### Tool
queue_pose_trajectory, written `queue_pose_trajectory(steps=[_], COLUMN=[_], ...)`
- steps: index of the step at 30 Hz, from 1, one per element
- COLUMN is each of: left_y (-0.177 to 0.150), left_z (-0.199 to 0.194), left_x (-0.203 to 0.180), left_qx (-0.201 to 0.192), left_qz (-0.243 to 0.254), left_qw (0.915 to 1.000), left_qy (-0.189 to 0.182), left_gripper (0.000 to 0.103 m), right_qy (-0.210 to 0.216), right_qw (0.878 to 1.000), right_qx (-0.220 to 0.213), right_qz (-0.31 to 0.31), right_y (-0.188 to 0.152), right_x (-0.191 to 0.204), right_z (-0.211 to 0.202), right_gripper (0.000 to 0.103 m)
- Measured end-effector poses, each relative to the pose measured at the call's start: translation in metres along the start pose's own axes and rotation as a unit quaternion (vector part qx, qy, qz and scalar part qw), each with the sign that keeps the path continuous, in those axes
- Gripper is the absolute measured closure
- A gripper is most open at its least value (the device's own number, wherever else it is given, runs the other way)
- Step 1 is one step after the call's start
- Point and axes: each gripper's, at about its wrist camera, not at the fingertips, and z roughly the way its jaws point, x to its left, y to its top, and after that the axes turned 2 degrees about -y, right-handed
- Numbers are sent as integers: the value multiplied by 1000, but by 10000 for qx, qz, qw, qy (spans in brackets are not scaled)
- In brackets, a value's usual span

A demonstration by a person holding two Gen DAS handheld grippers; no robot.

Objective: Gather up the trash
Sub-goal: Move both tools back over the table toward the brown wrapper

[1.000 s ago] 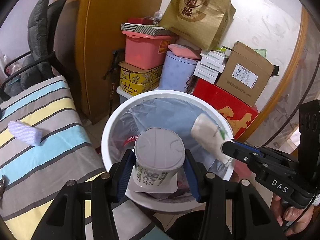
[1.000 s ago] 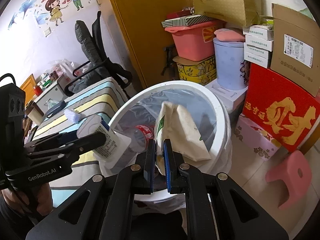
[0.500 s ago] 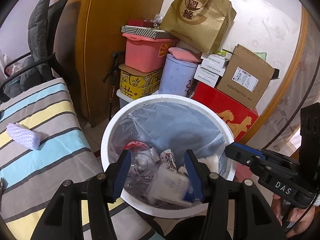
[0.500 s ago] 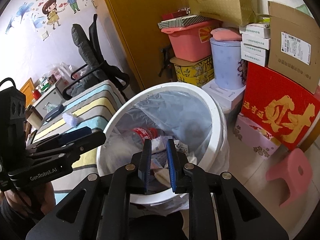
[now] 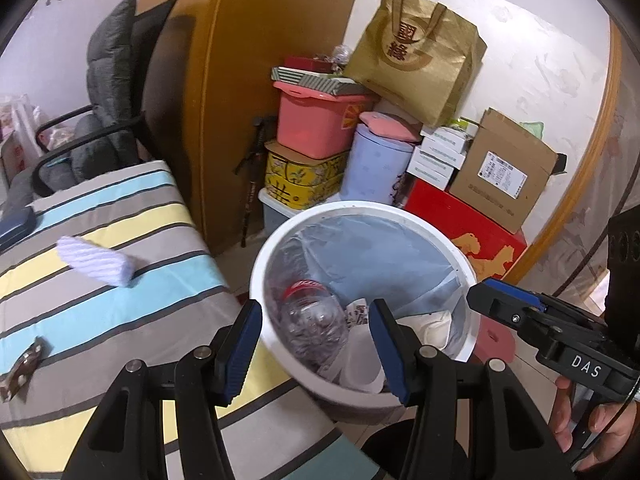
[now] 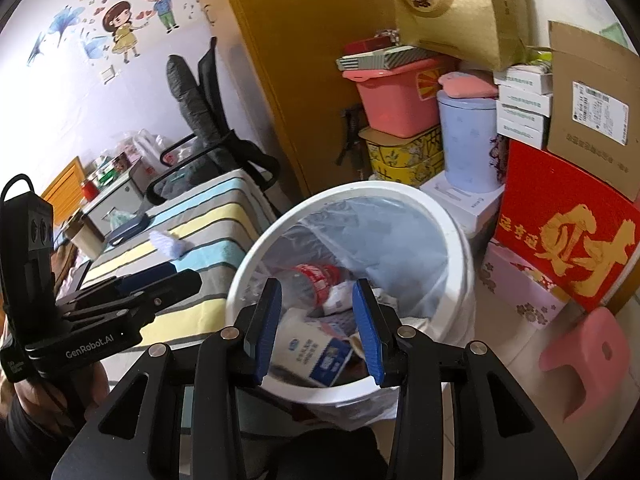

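A white bin (image 5: 256,280) lined with a clear bag stands on the floor beside the striped bed. Inside lie a clear bottle with a red label (image 5: 312,320), a white dairy cup (image 6: 308,354) and a beige pouch (image 5: 436,326). My left gripper (image 5: 315,308) hangs open over the bin's near rim with nothing between its pads. My right gripper (image 6: 317,286) is also over the bin (image 6: 400,190); its jaws are opening and hold nothing. A white foam net (image 5: 96,258) and a small brown wrapper (image 5: 22,362) lie on the striped cover.
Stacked boxes, a pink tub (image 5: 316,124), a lilac canister (image 5: 376,168) and a red box (image 6: 560,240) crowd the wall behind the bin. A pink stool (image 6: 588,352) sits on the floor at the right. A grey office chair (image 5: 108,92) stands past the bed.
The left gripper let go of the white cup and the right one let go of the beige pouch; both now lie in the bin. The right jaws have spread apart. The left gripper drew back.
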Motion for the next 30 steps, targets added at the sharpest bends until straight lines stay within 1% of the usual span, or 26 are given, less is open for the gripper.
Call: queue_pose_trajectory(steps=[8, 15, 27, 30], left_y=[-12, -27, -55, -59], left_z=[-34, -59, -85, -90], left_x=[13, 31, 65, 73], left_qx=[-173, -290, -284, -284], left_qz=[-155, -360, -663, -724], left_qw=[9992, 9971, 9917, 9904], left_qy=[312, 608, 1066, 1141], left_gripper=[48, 48, 48, 48], right_qy=[240, 479, 961, 1015], right_qw=[9994, 9977, 9904, 9889], right_qx=[28, 135, 406, 458], right_qz=[-242, -467, -907, -983], right_y=[-5, -10, -24, -26], right_x=[21, 41, 81, 90], right_z=[-5, -3, 6, 9], right_gripper=[63, 63, 64, 64])
